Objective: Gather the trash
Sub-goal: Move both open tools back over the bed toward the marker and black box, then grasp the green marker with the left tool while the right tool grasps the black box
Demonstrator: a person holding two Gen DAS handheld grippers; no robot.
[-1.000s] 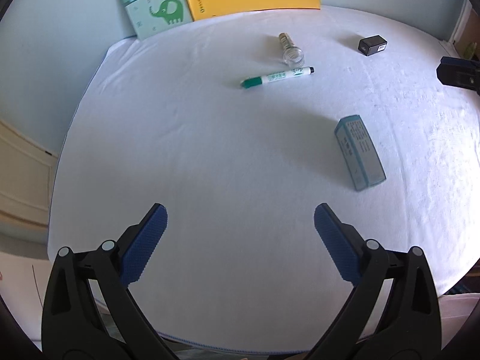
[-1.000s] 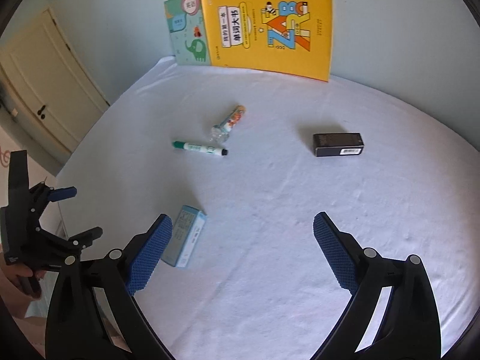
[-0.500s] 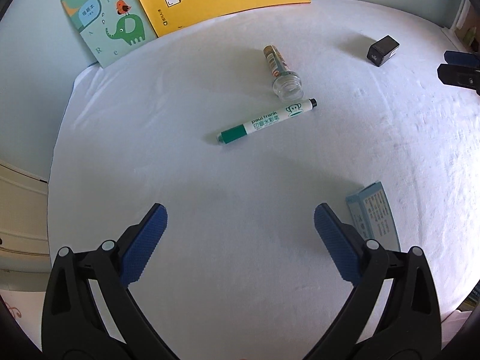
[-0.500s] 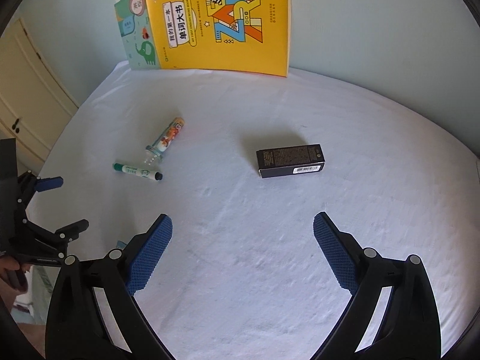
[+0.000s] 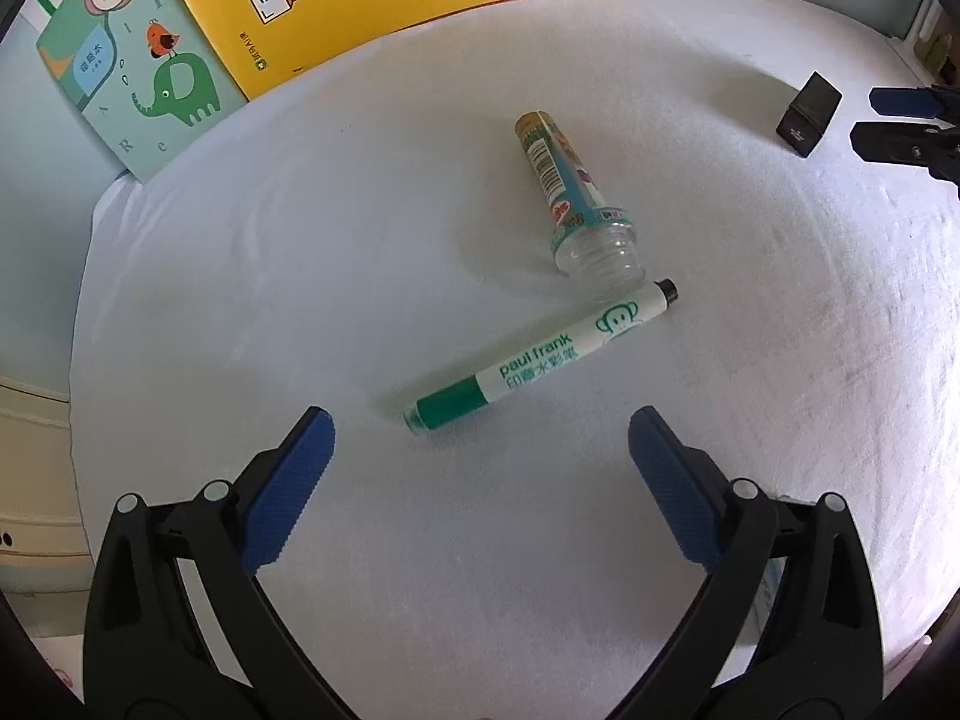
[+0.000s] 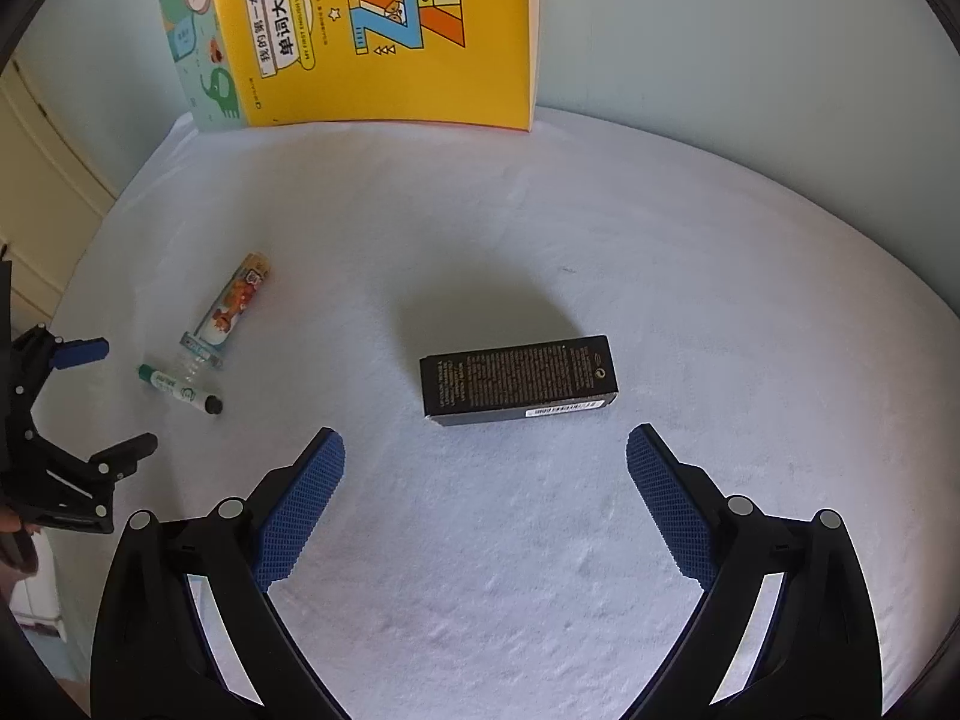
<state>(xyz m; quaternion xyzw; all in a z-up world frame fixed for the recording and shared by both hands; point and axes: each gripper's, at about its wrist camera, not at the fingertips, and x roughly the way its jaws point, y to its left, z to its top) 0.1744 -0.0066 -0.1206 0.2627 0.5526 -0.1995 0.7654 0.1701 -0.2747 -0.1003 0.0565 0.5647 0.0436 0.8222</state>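
On the white cloth, a green and white marker [image 5: 540, 360] lies just ahead of my open left gripper [image 5: 480, 462]. Beyond it, an empty clear plastic bottle [image 5: 576, 204] lies on its side, mouth touching the marker. A black carton [image 6: 519, 378] lies flat directly in front of my open right gripper [image 6: 485, 468], a little beyond the fingertips. The right wrist view also shows the bottle [image 6: 231, 312], the marker [image 6: 180, 389] and the left gripper [image 6: 114, 399] at far left. A light blue box [image 5: 771, 588] is mostly hidden behind my left gripper's right finger.
A yellow book [image 6: 384, 30] and a teal elephant book [image 5: 144, 78] lean on the back wall. The cloth-covered table [image 6: 660, 240] drops off at left, where a cream door [image 6: 42, 198] stands. A hand [image 6: 12, 540] holds the left gripper.
Both grippers have moved forward over the table. The marker and bottle are now close to the left gripper, the black carton close to the right one. The blue box slid out behind the left finger.
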